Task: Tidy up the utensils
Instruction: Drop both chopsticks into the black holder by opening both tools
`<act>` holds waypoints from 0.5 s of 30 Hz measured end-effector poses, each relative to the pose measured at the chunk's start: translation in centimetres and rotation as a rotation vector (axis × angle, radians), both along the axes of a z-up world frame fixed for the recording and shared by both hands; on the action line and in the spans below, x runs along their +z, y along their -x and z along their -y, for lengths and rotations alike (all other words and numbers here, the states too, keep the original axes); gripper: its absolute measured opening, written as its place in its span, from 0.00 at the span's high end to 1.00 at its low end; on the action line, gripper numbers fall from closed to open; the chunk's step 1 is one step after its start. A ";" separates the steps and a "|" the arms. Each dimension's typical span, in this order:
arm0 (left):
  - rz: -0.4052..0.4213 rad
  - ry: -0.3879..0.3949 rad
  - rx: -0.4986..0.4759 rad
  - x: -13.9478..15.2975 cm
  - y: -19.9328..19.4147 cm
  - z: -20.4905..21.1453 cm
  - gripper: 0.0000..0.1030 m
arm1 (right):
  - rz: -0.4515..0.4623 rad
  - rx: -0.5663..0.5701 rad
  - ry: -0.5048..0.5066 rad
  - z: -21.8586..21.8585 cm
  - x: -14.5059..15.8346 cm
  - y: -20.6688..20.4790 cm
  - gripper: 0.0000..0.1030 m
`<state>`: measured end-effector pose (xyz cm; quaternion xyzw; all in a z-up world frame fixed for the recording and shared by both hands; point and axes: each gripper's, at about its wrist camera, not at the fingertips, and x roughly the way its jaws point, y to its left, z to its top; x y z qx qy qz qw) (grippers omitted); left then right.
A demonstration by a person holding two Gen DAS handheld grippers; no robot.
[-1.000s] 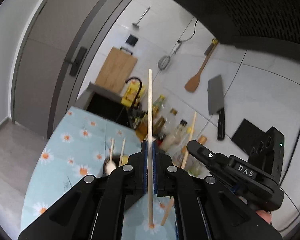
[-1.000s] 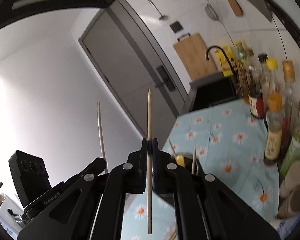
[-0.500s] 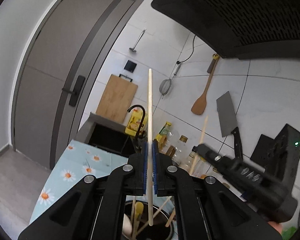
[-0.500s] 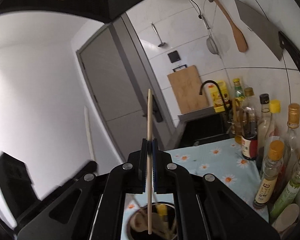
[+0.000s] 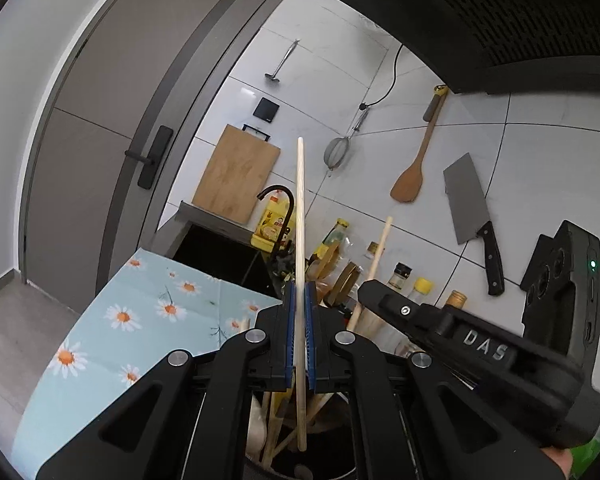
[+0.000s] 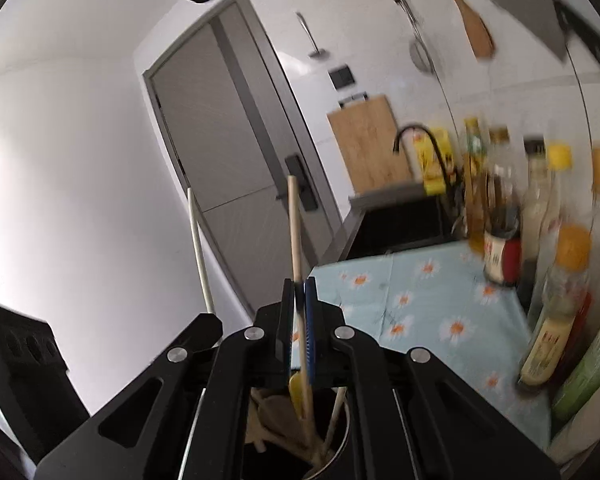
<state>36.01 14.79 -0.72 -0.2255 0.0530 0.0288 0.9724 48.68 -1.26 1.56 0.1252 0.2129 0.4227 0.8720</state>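
Note:
My left gripper (image 5: 299,300) is shut on a pale wooden chopstick (image 5: 300,208), held upright with its lower end over the dark utensil holder (image 5: 324,456). My right gripper (image 6: 299,296) is shut on a second wooden chopstick (image 6: 294,224), whose lower end reaches down into the holder (image 6: 336,440) among several wooden utensils and a yellow one. The right gripper also shows in the left wrist view (image 5: 440,320), close on the right. The left gripper's chopstick shows in the right wrist view (image 6: 198,248).
A daisy-print cloth (image 5: 140,320) covers the counter. Sauce bottles (image 6: 552,280) stand along the tiled wall at the right. A sink with a black tap (image 5: 276,196) is behind. A cutting board (image 5: 236,172), spatula (image 5: 410,184) and cleaver (image 5: 470,204) hang on the wall.
Both grippers have dropped toward the holder. The right chopstick's lower end has gone down into it and now leans; the right view is blurred by motion.

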 end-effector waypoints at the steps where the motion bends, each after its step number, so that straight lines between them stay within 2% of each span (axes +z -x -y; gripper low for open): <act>1: -0.005 0.009 -0.004 -0.4 0.0 0.0 0.96 | 0.007 0.000 0.003 0.0 -0.1 0.2 0.82; 5: -0.016 0.017 -0.011 -1.4 0.6 0.2 0.95 | 0.008 -0.009 0.012 0.4 0.0 0.7 0.80; 7: -0.006 0.055 0.012 -1.4 1.1 -0.3 0.81 | -0.003 -0.031 -0.005 1.1 0.4 0.8 0.80; 8: 0.003 0.072 0.013 -1.3 1.3 -0.5 0.79 | -0.015 -0.046 -0.020 1.6 0.6 0.9 0.80; 11: -0.006 0.047 0.009 -0.8 1.8 -0.4 0.78 | -0.031 -0.061 -0.064 3.0 1.3 1.7 0.78; 15: -0.033 0.061 0.008 -0.1 2.6 -0.2 0.78 | -0.071 -0.051 -0.083 4.4 2.0 2.9 0.77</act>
